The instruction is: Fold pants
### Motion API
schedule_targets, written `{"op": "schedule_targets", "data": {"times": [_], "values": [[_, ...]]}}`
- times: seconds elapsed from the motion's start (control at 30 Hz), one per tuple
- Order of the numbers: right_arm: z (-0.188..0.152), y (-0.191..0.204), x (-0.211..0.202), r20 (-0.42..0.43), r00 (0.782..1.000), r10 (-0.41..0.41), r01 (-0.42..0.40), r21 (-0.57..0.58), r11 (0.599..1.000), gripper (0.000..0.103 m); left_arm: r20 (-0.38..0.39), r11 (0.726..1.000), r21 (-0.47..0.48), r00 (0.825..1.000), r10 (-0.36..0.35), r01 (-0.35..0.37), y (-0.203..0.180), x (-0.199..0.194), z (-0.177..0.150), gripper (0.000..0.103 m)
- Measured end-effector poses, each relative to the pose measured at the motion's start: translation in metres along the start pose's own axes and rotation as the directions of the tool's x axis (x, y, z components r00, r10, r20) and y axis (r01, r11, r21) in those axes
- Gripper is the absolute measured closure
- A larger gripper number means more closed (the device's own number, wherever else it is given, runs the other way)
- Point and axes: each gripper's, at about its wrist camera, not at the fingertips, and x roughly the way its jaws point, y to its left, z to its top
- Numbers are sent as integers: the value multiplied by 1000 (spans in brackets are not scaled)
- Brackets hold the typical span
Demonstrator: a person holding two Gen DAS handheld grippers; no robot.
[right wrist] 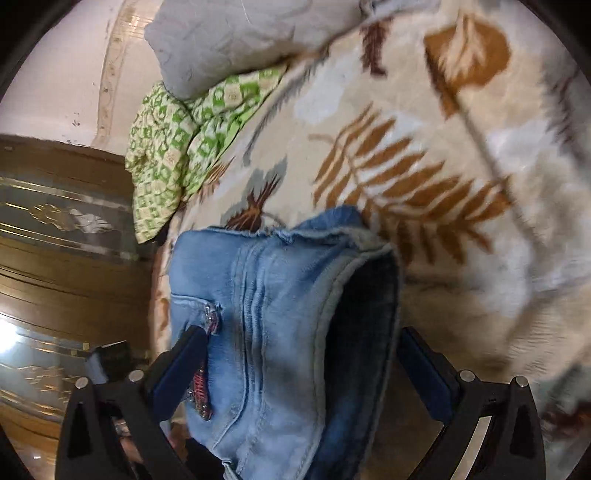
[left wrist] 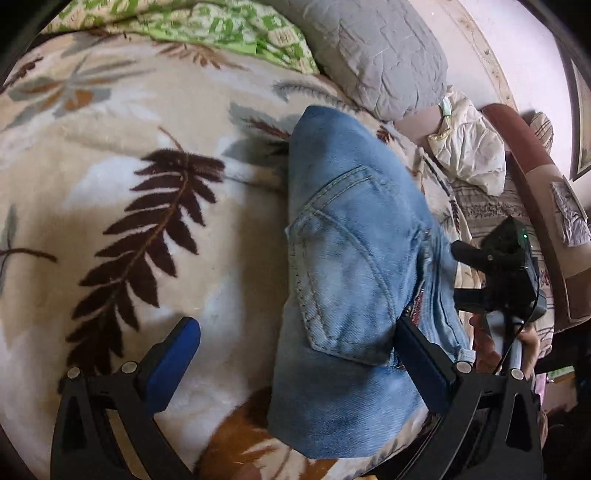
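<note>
Light blue jeans [left wrist: 347, 280] lie folded in a thick bundle on a cream leaf-patterned blanket [left wrist: 122, 206]. In the left wrist view a back pocket faces up. My left gripper [left wrist: 295, 354] is open, its blue pads [left wrist: 173, 365] wide apart, the right finger against the jeans' edge. In the right wrist view the jeans [right wrist: 273, 295] show the waistband opening and a torn pocket. My right gripper [right wrist: 299, 369] is open, with the bundle lying between its fingers. The right gripper's body also shows in the left wrist view [left wrist: 506, 266], beyond the jeans.
A grey pillow [left wrist: 373, 48] and a green checked cloth [left wrist: 229, 29] lie at the head of the bed. A crumpled pale cloth [left wrist: 469, 151] lies beside a brown bed frame [left wrist: 528, 177]. A wooden cabinet [right wrist: 62, 251] stands left in the right wrist view.
</note>
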Motion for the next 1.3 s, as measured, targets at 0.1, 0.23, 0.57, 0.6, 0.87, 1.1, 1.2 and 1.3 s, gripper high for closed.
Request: {"op": "schedule_targets", "data": {"times": [0.1,0.23,0.57,0.6,0.87,1.1,1.2,1.3], "values": [[1,-1,12,-26,1000,-4,4,-15,1000,0,-13,1000,14,1000,-17,17,-1,-1,0,0],[4,-2,16,-23,1000,20,-20,-3,1000,0,22,999,31,1000,11,-11,1,-17,0,0],[3,-3,15,-26,997,73,-73,10,997,0,-104,985,-13,979,-173,173,0,8,2,0],[3,-4,14,-26,996,80,-80,9,997,0,-110,989,11,983,-144,146,-3,13,1,0],[2,-5,11,8,995,104,-104,-10,995,0,-125,964,90,963,-239,251,-35,32,4,0],[2,-10,12,39,997,63,-62,-24,998,32,-92,926,-100,924,-372,363,-5,39,10,0],[0,-8,10,51,997,60,-57,-42,997,49,-97,952,-81,948,-303,296,-8,41,7,28],[-1,-1,5,71,996,60,-55,-69,996,61,-90,959,-72,956,-280,274,-11,42,4,46]]}}
